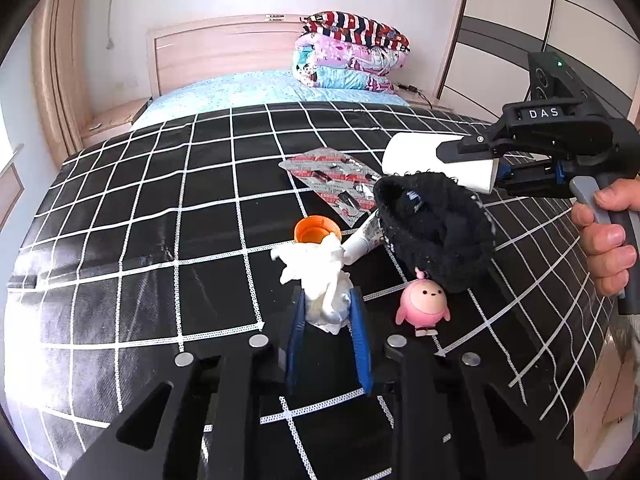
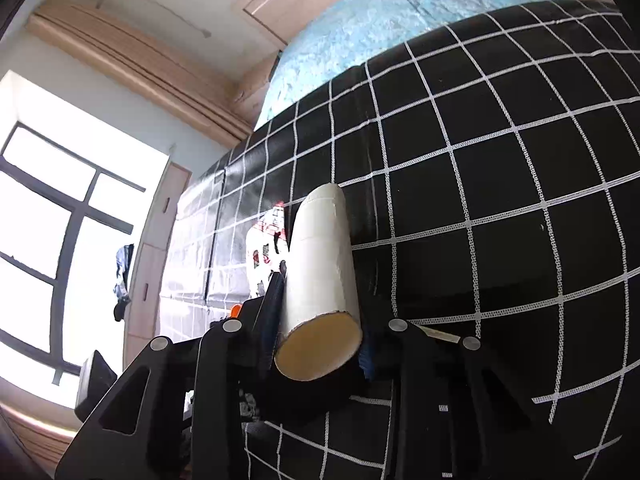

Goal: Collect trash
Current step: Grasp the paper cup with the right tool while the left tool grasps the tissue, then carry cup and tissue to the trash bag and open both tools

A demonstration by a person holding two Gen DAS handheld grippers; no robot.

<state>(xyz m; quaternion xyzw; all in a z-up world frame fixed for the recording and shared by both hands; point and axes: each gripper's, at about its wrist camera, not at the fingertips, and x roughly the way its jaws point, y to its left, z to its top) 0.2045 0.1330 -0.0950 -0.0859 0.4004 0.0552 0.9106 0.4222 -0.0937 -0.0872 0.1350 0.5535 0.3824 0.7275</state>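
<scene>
In the left wrist view a crumpled white tissue (image 1: 316,264) sits between the blue pads of my left gripper (image 1: 328,300), which is shut on it on the black checked cover (image 1: 160,240). Just beyond lie an orange bottle cap (image 1: 316,232), a small white tube (image 1: 360,242) and a silver-red blister pack (image 1: 336,180). To the right, my right gripper (image 1: 480,164) is shut on a white cardboard roll (image 1: 420,156), with a hand (image 1: 608,240) on its handle. The right wrist view shows the roll (image 2: 320,264) clamped lengthwise in the right gripper (image 2: 320,312).
A black knitted hat (image 1: 436,232) and a pink toy figure (image 1: 424,306) lie right of the tissue. Folded quilts (image 1: 352,52) are stacked at the head of the bed. A window (image 2: 52,248) and wooden cabinets (image 2: 152,272) stand beyond the bed's far side.
</scene>
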